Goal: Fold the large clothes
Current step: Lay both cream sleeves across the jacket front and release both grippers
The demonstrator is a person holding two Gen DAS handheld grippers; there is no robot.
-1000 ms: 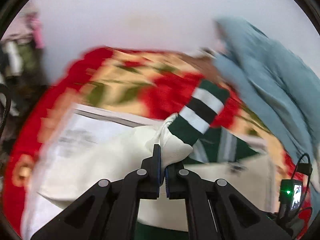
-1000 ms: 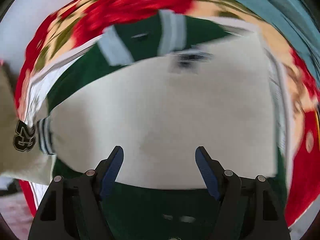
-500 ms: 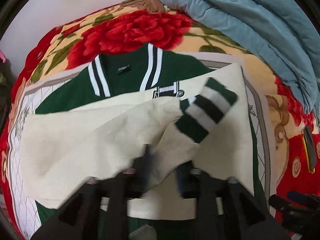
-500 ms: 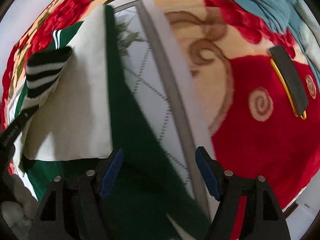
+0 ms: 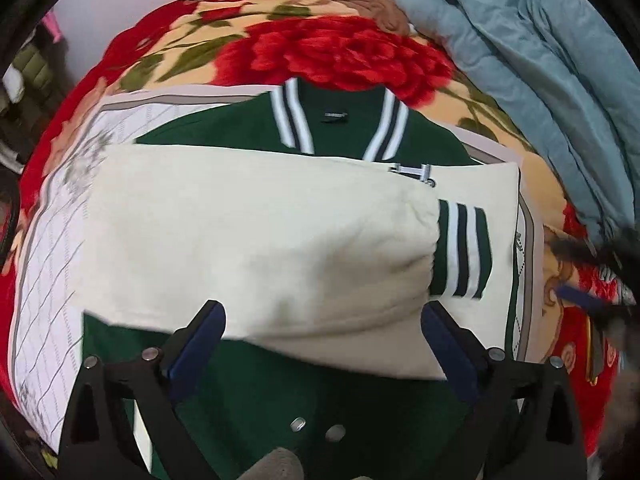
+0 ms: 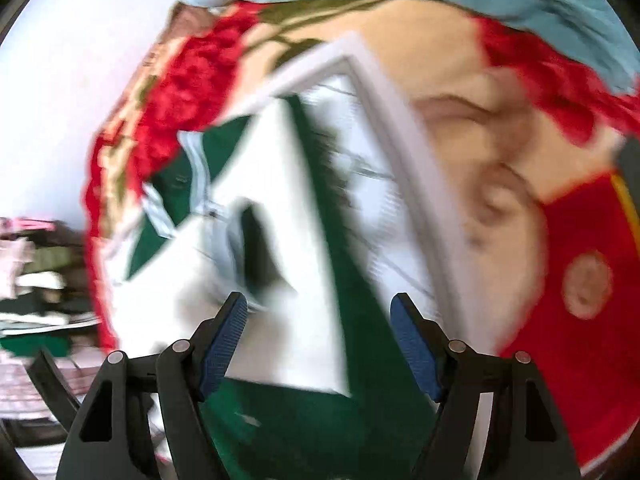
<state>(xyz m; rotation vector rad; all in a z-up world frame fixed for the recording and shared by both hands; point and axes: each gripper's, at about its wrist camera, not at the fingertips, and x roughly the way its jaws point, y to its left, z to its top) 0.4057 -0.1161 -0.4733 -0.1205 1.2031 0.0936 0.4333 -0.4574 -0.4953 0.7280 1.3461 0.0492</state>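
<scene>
1. At the centre of the left wrist view we see the varsity jacket (image 5: 248,128), dark green with a striped collar at 12 o'clock, lying flat on a pale quilted mat (image 5: 52,280).
2. Across the jacket's body lies a cream sleeve (image 5: 256,240); its green-and-white striped cuff (image 5: 460,252) points toward 3 o'clock and rests on a second cream sleeve (image 5: 496,216) beneath it.
3. At 6 o'clock the left gripper (image 5: 320,336) stands with its jaws wide apart, blue pads on either side of the cream sleeve's near edge, gripping nothing.
4. A red floral blanket (image 5: 340,52) lies under the mat, and a blue quilt (image 5: 540,60) is heaped from 1 to 3 o'clock.
5. In the right wrist view, which is blurred, we see the right gripper (image 6: 320,328) at 6 o'clock, jaws likewise spread and empty, above the jacket's green edge.
6. There the mat's grey border runs toward 12 o'clock, with the blanket at 3 o'clock.
</scene>
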